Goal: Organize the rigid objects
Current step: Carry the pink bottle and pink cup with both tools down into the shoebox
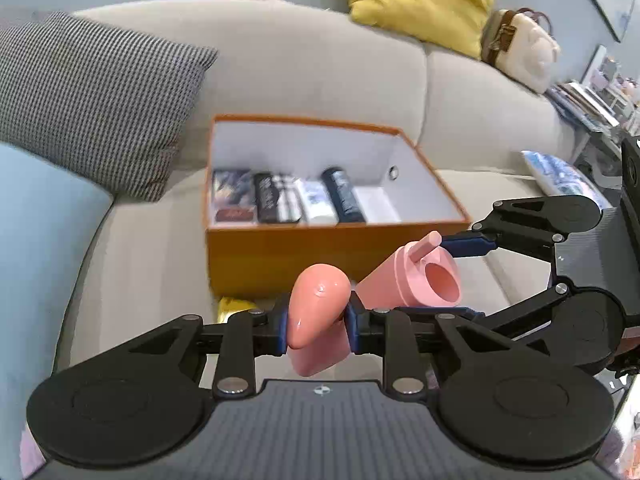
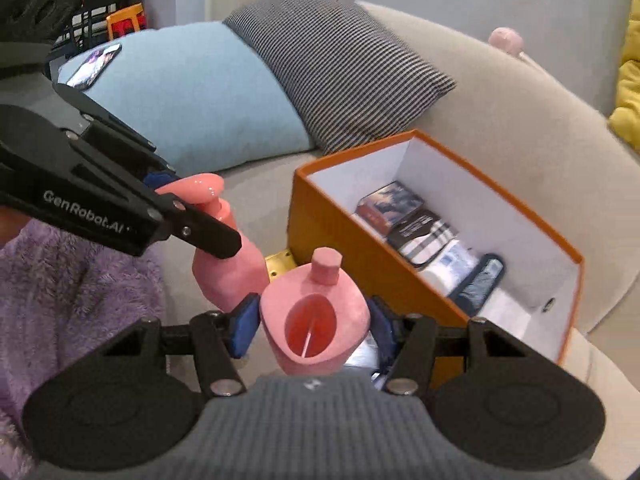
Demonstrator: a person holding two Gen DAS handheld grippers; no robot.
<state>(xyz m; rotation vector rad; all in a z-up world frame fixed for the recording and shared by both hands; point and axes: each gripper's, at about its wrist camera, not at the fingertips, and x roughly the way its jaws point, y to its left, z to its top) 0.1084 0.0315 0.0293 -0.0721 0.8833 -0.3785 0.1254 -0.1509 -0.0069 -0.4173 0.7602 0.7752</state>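
The left hand-held gripper is clamped narrowly on a glossy pink plastic pump-top bottle, its blue pads pressing the neck just under the rounded dispenser head, so the bottle hangs between the fingers with its body pointing down. The right hand-held gripper holds a second matte pink plastic bottle with an oval hole through its body and a short round cap; its blue pads sit against the two flanks at a medium spread, and the bottle tilts with the cap pointing away from the camera. Both bottles are lifted clear of the beige fabric sofa and sit close beside each other, in front of the near wall of an open orange cardboard box with a white lining. Inside the box a row of small packages and a dark tube fills the left part of the floor, while a bare strip remains at the right end. The step in hand looks like carrying the two bottles toward the box. The next move probably calls for raising each over the orange rim, one at a time so the grippers do not collide, and lowering it into the bare strip before the pads release. A small yellow object lies at the foot of the box, partly hidden.
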